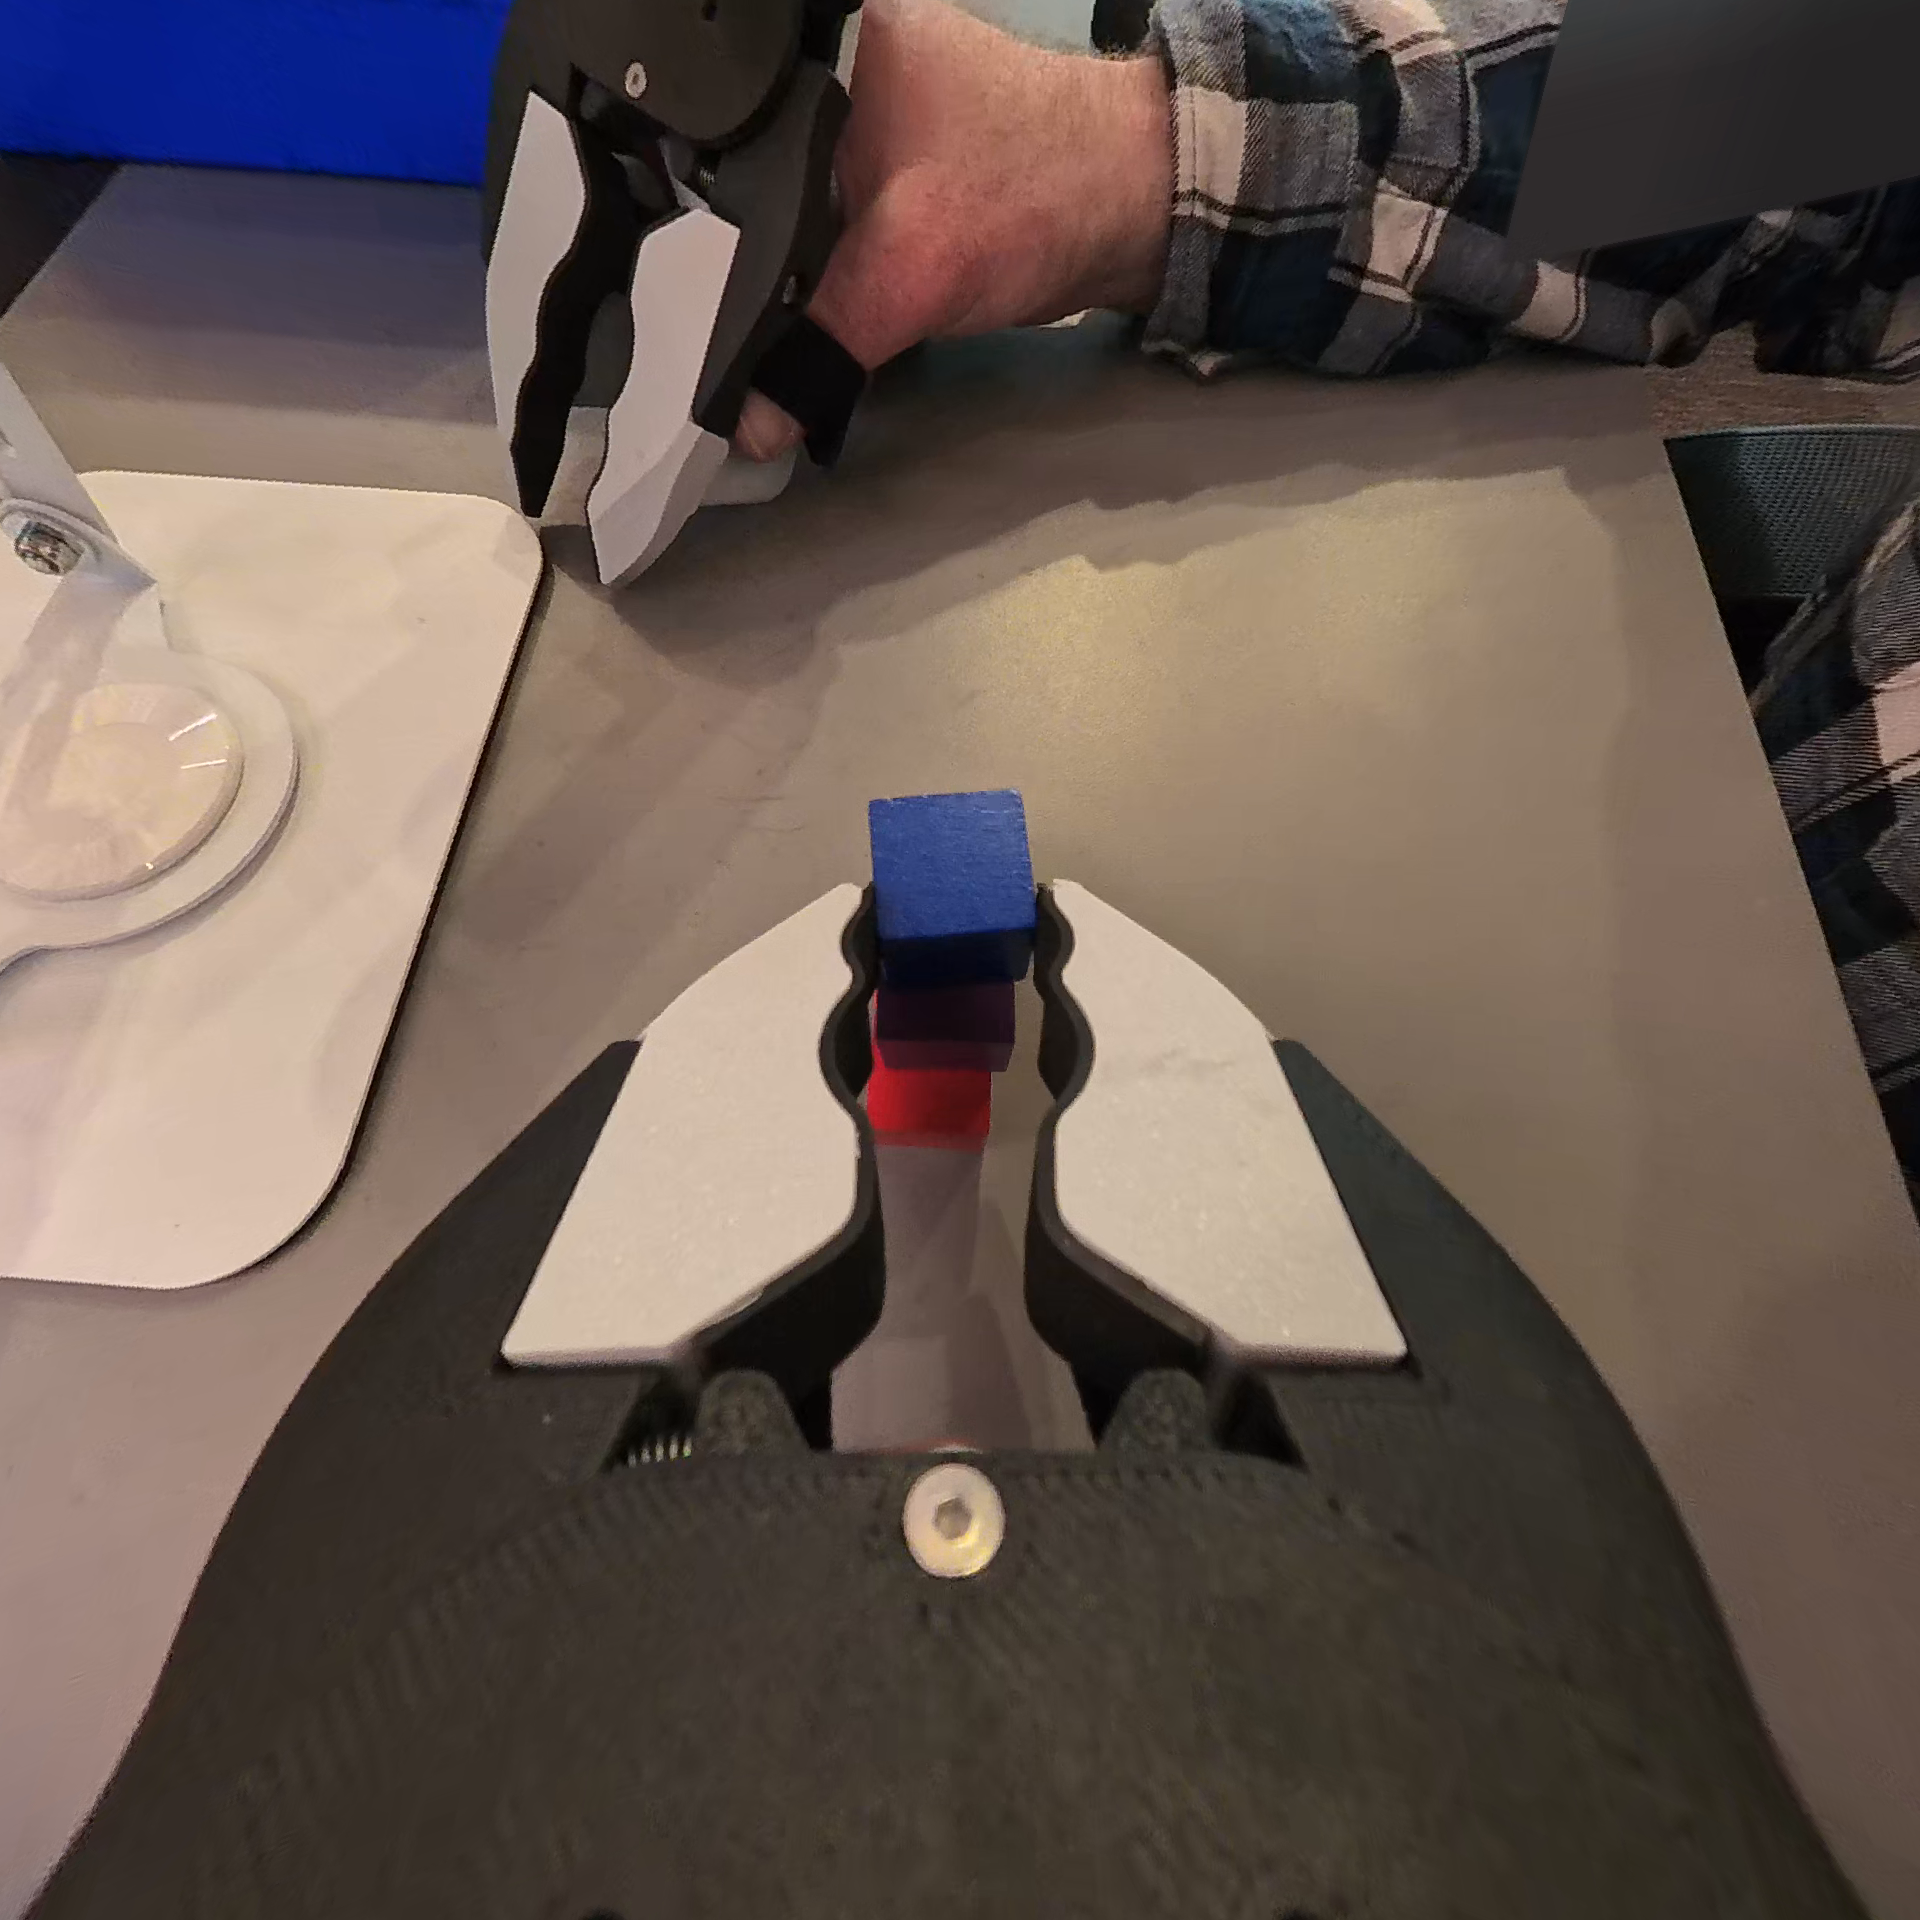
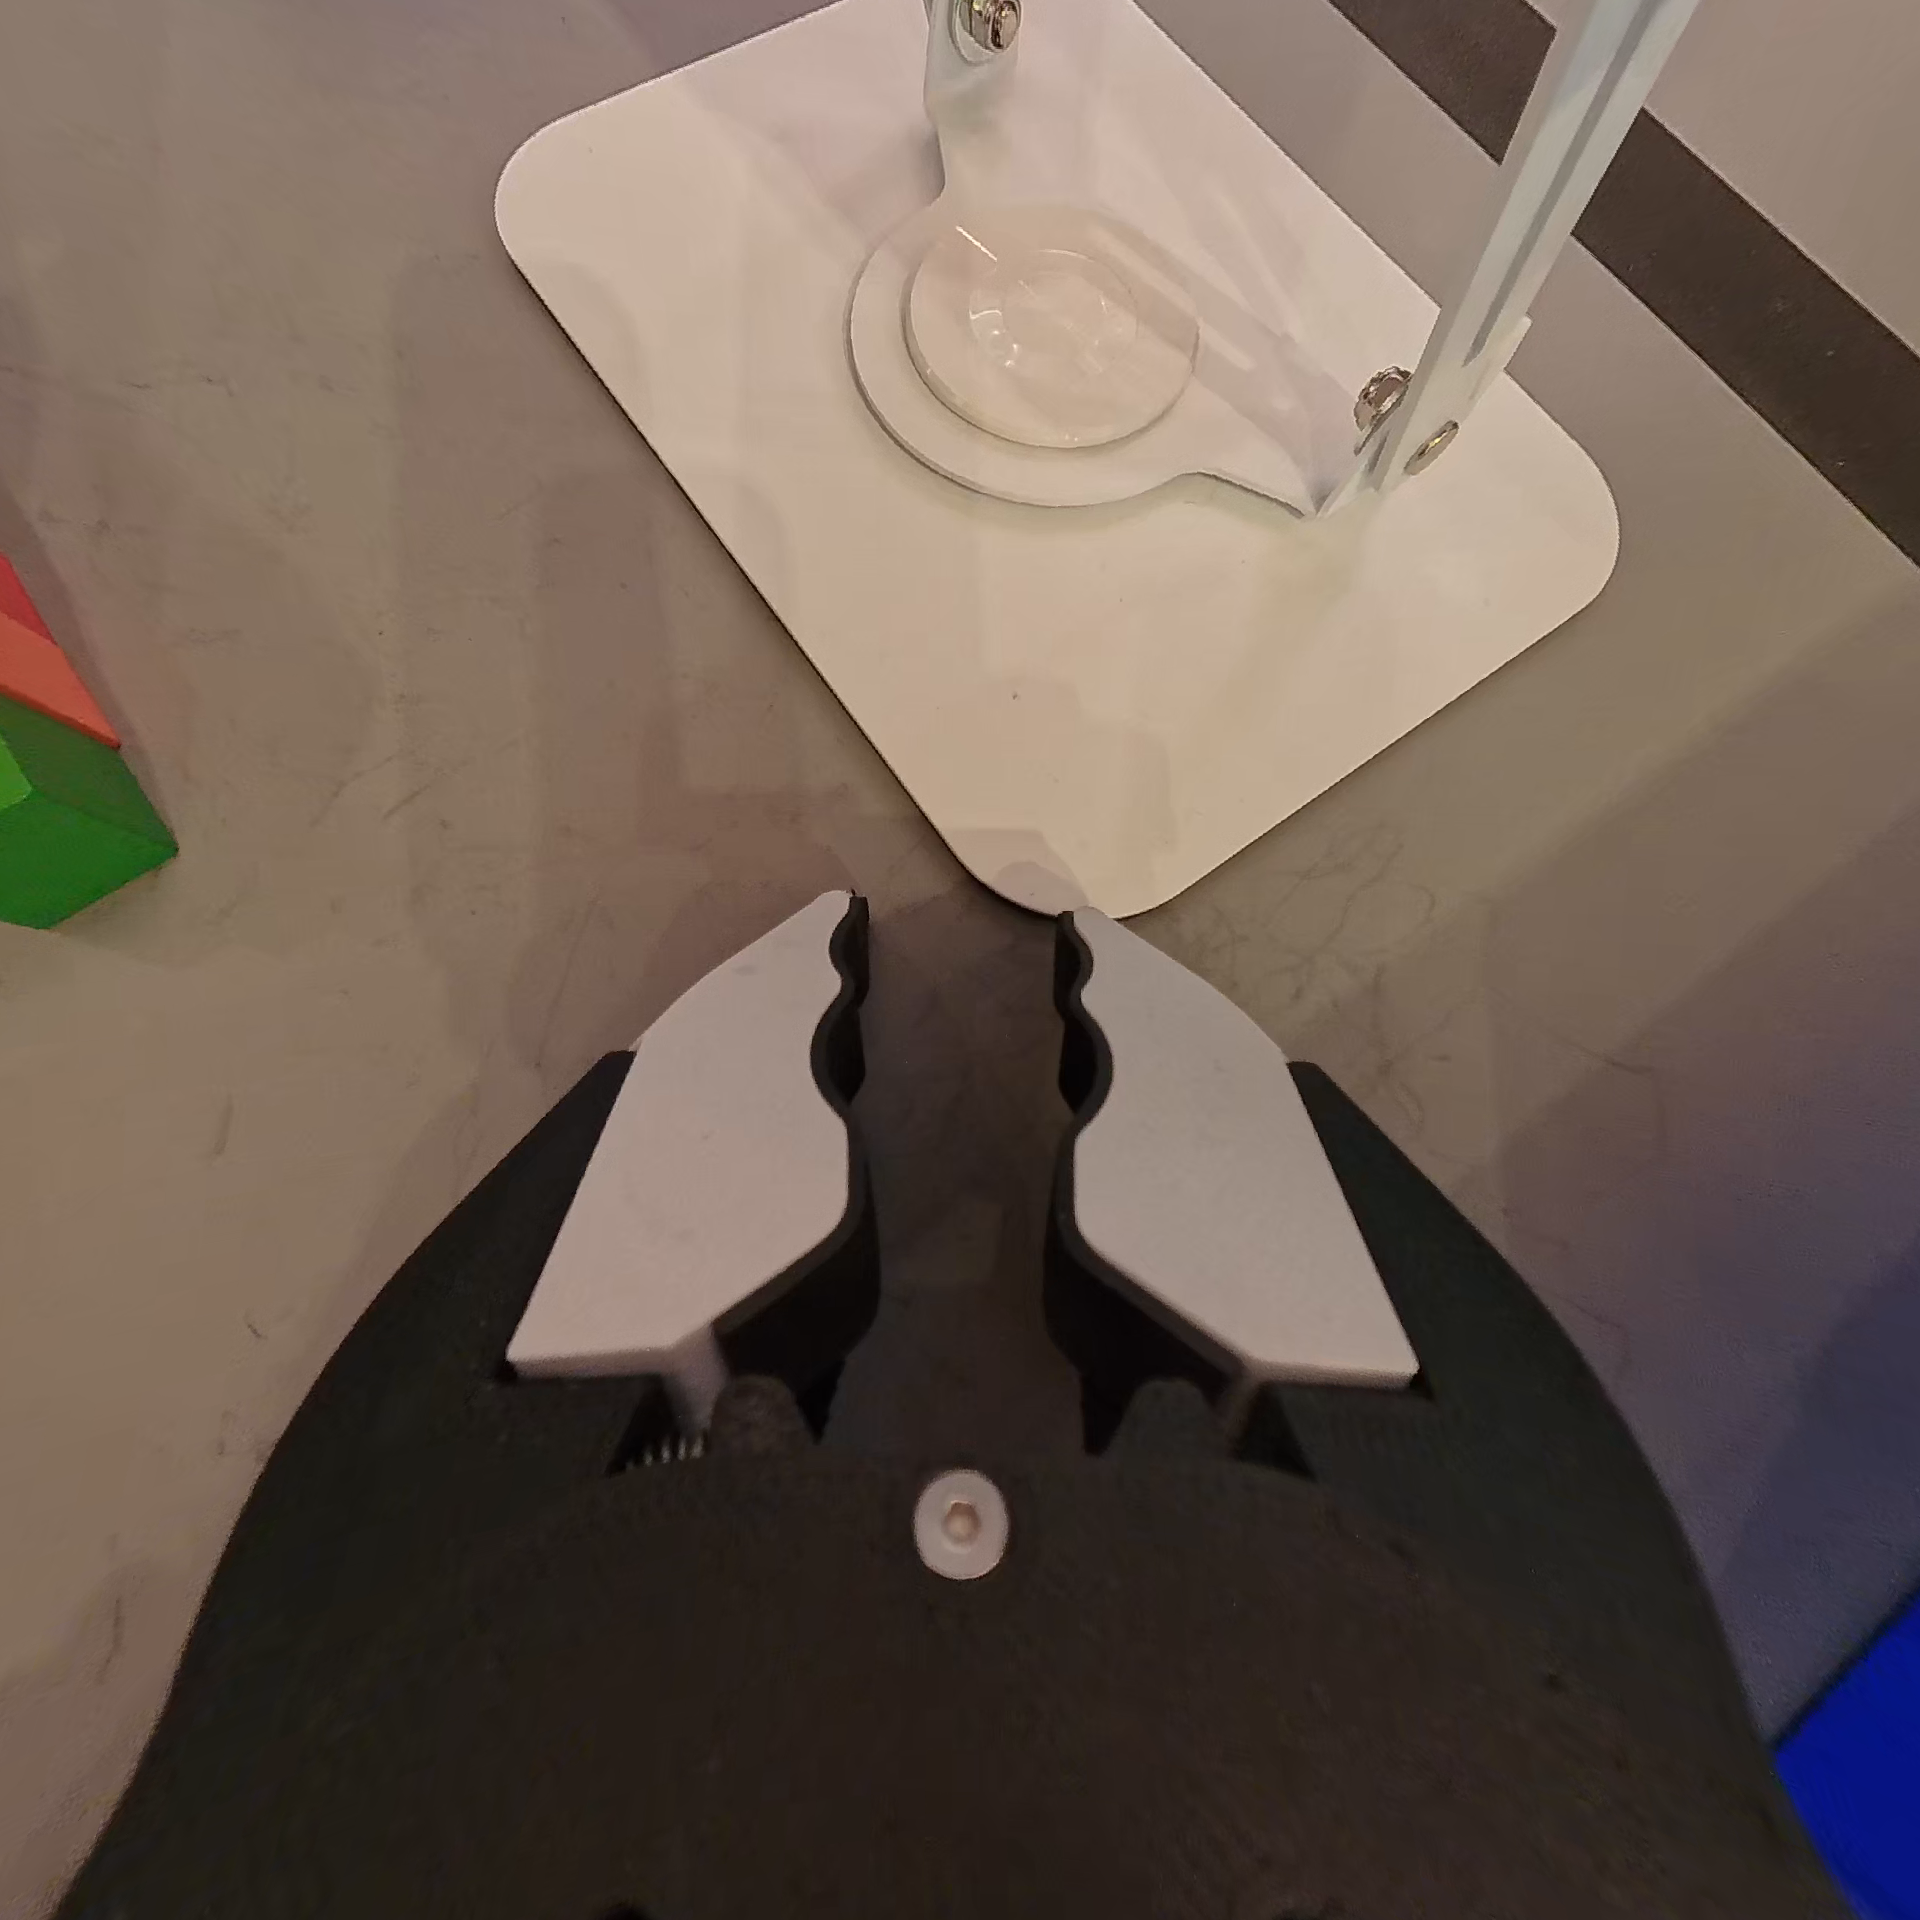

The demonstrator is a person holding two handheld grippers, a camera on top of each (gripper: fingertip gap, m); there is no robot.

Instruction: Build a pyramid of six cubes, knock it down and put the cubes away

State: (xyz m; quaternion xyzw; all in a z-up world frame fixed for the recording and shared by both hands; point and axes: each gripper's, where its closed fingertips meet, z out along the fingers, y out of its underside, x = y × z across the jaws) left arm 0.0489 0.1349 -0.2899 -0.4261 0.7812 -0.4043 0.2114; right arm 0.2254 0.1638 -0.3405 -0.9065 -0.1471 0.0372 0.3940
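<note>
My left gripper (image 1: pixel 951 914) is shut on a blue cube (image 1: pixel 951 873), with both black pads pressed on its sides at the fingertips. Directly under it, between my fingers, I see a purple cube (image 1: pixel 943 1023) and below that a red cube (image 1: pixel 930 1107). I cannot tell whether the blue cube rests on the purple one. My right gripper (image 2: pixel 961 914) is open and empty, low over the grey table (image 2: pixel 364 468). It also shows in the left wrist view (image 1: pixel 571 540), held by a hand. A green cube (image 2: pixel 73 821) and a salmon cube (image 2: pixel 47 675) sit at the right wrist view's left edge.
A white lamp base plate (image 2: pixel 1091 675) with a round lens (image 2: pixel 1049 332) and a white arm (image 2: pixel 1496 239) lies just ahead of my right gripper. It also shows at the left in the left wrist view (image 1: pixel 260 935). A plaid sleeve (image 1: pixel 1351 208) crosses the back. The table's edge (image 1: pixel 1714 831) runs on the right. Tip to tip, the grippers are about 20 cm apart.
</note>
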